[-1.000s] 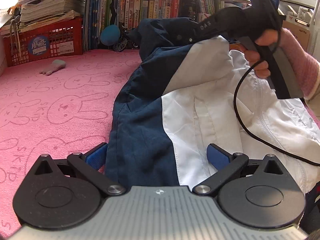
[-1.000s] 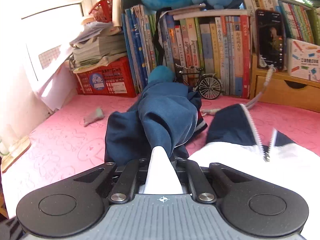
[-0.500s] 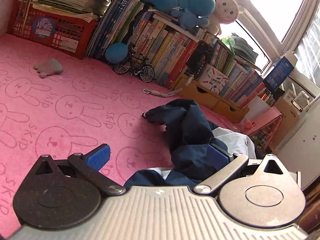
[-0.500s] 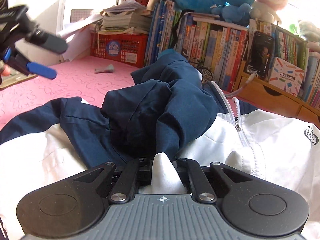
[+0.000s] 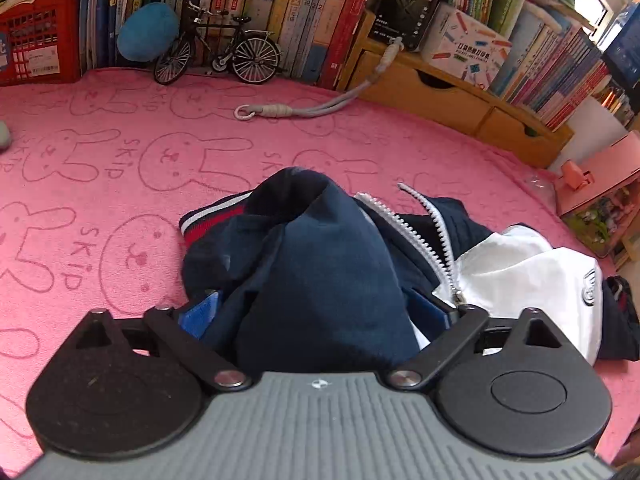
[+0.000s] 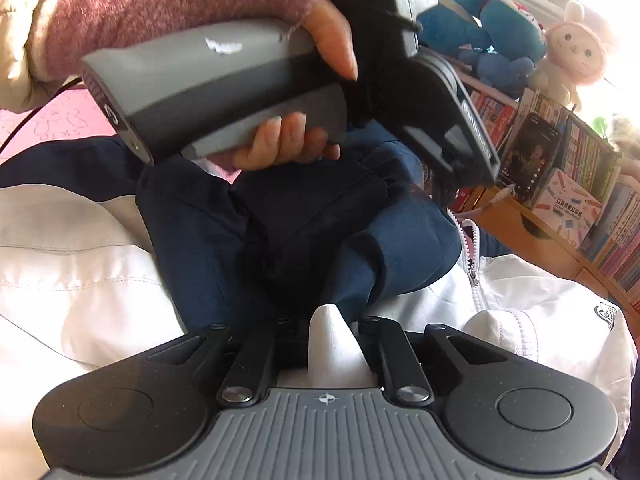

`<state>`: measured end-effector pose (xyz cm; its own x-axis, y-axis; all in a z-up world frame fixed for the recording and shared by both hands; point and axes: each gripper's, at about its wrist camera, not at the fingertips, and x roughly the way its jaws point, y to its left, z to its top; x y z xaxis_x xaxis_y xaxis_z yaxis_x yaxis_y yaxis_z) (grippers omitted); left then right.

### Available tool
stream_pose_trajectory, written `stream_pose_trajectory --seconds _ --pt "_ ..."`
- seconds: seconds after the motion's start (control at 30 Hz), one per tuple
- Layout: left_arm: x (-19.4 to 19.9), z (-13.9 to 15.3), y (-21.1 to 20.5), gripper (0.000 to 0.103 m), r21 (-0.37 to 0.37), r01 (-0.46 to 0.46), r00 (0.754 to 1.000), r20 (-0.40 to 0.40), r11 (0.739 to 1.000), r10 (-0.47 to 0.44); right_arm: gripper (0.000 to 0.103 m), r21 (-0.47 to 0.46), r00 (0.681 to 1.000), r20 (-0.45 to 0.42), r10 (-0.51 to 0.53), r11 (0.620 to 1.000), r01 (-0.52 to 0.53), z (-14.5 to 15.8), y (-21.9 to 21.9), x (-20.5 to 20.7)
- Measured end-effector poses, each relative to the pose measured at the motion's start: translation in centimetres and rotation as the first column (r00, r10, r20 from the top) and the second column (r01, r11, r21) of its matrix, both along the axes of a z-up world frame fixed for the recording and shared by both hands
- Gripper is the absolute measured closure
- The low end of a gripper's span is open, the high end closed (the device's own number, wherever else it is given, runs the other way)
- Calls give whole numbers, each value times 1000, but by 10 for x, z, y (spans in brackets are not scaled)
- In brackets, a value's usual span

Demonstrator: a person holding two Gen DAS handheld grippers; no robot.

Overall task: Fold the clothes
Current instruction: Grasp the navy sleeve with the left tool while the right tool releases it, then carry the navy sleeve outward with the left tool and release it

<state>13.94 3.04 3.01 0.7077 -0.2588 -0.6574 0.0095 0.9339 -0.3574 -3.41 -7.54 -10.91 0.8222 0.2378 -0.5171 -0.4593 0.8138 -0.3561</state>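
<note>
The left gripper (image 5: pixel 316 312) stood wide, navy jacket (image 5: pixel 320 280) fabric bunched between its blue pads (image 5: pixel 198 316). The right gripper (image 6: pixel 334 320) (jaws drawn together) pinched the jacket's navy fold on the pink mat (image 5: pixel 120 152).

Fingertips of left gripper (image 5: pixel 316 312) buried under navy folds of jacket (image 5: pixel 320 280); only blue pads (image 5: pixel 200 314) partly visible beside the fabric. Right gripper (image 6: pixel 334 320) fingertips concealed against the jacket, closure indeterminable. Jacket's white chest logo (image 6: pixel 608 314) too small to read. Red basket (image 5: pixel 36 46) cropped at left edge.
</note>
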Motion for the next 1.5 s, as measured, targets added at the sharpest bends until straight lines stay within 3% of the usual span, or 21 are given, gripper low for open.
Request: stream_pose_trajectory --seconds 0.1,0.2,0.27,0.3,0.37,0.4,0.43,0.5,0.57,0.67,0.77,0.83,0.9,1.03,1.13,1.27,1.33,1.47,1.5 --pt "13 -6 -14 74 41 -22 999 -25 999 23 88 12 1000 -1 -5 1000 5 1 -2 1" --pt "23 -6 -23 84 82 -48 998 -28 995 51 84 39 1000 22 -13 999 12 4 -6 -2" --pt "20 18 -4 87 104 -96 994 65 990 90 78 105 997 73 -27 994 19 14 -17 -7" --pt "18 34 9 88 100 -127 986 119 987 115 71 156 994 105 -41 987 24 22 -24 -10" --pt "16 68 39 88 96 -206 959 219 974 181 18 262 984 151 -93 964 51 37 -42 -14" --pt "17 85 54 88 97 -246 943 254 964 215 11 308 982 152 -116 949 65 41 -50 -13" --pt "18 104 71 88 92 -297 920 294 951 259 12 348 983 120 -136 933 87 44 -60 -6" --pt "22 144 109 88 78 -403 857 383 912 345 12 405 984 48 -174 904 140 44 -75 5" --pt "24 176 139 88 127 -508 775 500 852 387 12 419 978 -15 -210 886 197 36 -85 11" --pt "29 204 180 88 207 -626 681 616 752 397 13 424 964 -94 -247 867 264 26 -96 17" --pt "41 202 216 87 274 -686 662 618 674 423 12 458 950 -155 -272 832 313 19 -108 24" --pt "53 186 239 87 336 -703 676 589 627 443 12 473 940 -197 -280 812 341 13 -112 28" --pt "64 162 264 85 365 -707 692 529 605 490 11 451 933 -220 -284 819 355 8 -109 33" --pt "82 89 314 82 386 -688 722 280 614 633 9 384 923 -261 -283 847 368 -2 -98 46" --pt "90 39 328 81 405 -647 739 125 646 662 9 343 913 -285 -293 858 382 -6 -93 52" --pt "85 13 330 63 384 -612 764 61 691 643 7 318 910 -288 -298 867 384 -7 -89 53" --pt "79 19 332 54 295 -622 772 79 725 631 6 307 910 -287 -300 871 384 -6 -87 53" --pt "59 49 332 25 4 -596 794 152 803 588 5 302 910 -287 -300 873 384 -6 -87 53" --pt "55 57 328 24 -43 -578 799 174 815 575 5 305 910 -288 -299 872 383 -6 -87 53"
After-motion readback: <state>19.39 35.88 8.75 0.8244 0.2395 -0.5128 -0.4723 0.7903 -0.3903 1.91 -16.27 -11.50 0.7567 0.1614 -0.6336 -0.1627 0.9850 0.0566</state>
